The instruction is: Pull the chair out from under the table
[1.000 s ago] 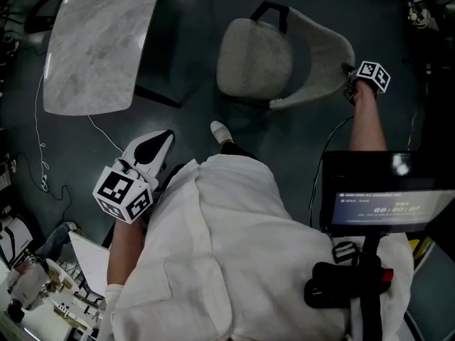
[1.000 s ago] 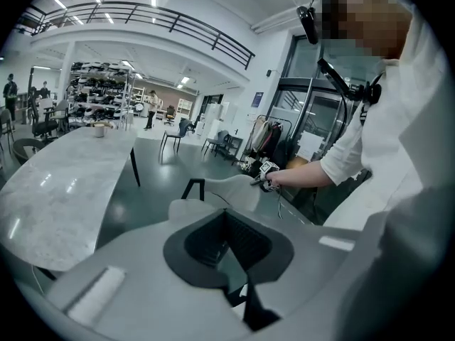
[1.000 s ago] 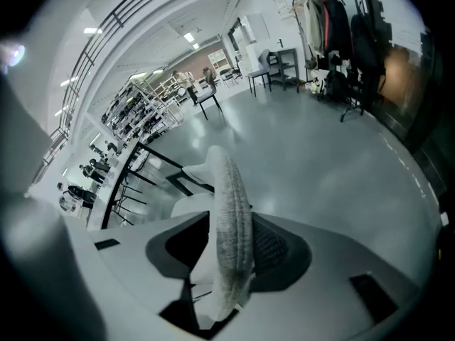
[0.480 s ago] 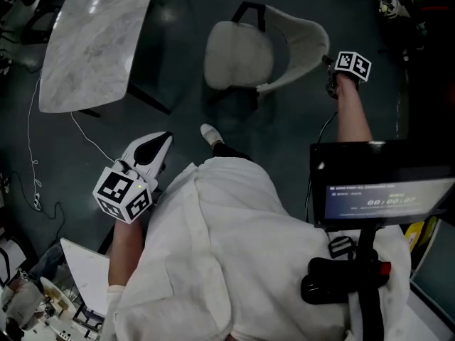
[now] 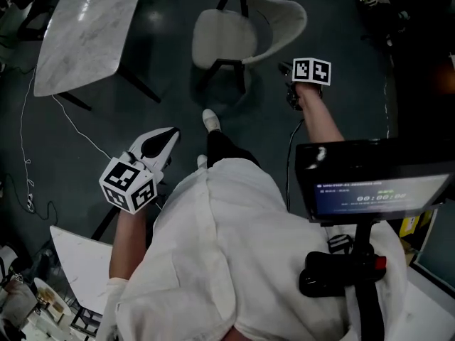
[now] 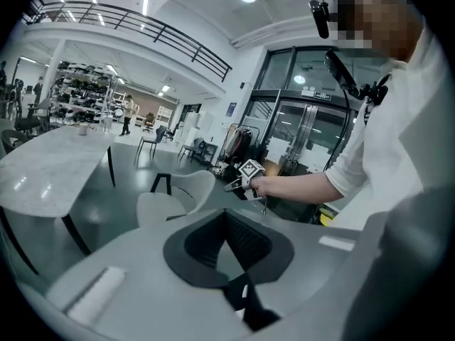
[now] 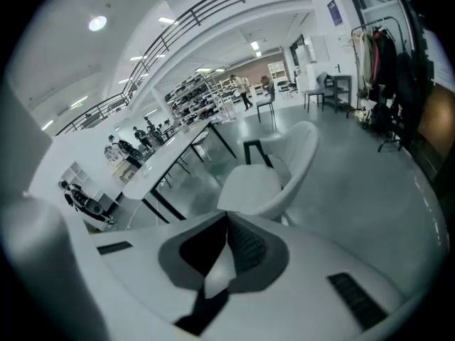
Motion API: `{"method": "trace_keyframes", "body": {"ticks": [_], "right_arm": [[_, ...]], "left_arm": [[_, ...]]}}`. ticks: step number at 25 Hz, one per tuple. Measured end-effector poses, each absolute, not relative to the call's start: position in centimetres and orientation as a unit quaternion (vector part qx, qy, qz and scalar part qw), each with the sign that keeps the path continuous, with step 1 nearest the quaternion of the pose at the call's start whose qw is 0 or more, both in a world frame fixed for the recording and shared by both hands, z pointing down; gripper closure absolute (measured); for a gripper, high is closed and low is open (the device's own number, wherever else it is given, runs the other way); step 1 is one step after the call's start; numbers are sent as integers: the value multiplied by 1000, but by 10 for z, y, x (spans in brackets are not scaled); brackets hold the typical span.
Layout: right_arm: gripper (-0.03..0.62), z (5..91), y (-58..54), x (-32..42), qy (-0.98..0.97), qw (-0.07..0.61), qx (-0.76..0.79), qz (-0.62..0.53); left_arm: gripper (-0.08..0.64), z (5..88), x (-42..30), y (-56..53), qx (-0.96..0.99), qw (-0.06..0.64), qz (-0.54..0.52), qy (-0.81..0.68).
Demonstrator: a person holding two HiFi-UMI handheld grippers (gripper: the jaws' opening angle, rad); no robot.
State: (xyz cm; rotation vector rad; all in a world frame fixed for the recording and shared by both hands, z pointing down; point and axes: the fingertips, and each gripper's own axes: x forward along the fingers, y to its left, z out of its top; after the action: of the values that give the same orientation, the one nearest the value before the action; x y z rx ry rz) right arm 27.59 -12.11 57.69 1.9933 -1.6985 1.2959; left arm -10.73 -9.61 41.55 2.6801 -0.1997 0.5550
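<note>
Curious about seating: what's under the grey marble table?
Black legs show beneath the grey marble table; the pale shell chair stands clear. Its top hides whatever lies below.

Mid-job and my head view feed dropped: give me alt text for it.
The pale chair stands on the dark floor, clear of the marble table at upper left. The right tongs, just closed on nothing, sit off its backrest; the left tongs hang shut beside the person.
</note>
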Motion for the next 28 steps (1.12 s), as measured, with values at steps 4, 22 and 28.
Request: {"method": "trace_keyframes", "body": {"ticks": [4, 22, 28], "right_arm": [[584, 566, -90, 222, -617, 133, 652, 421], [584, 498, 88, 143, -763, 186, 525, 328], [584, 479, 139, 148, -783, 186, 512, 302]], "left_arm": [[552, 417, -97, -64, 959, 196, 199, -50], [552, 425, 36, 101, 955, 203, 213, -33], [552, 427, 56, 157, 953, 205, 222, -30]]}}
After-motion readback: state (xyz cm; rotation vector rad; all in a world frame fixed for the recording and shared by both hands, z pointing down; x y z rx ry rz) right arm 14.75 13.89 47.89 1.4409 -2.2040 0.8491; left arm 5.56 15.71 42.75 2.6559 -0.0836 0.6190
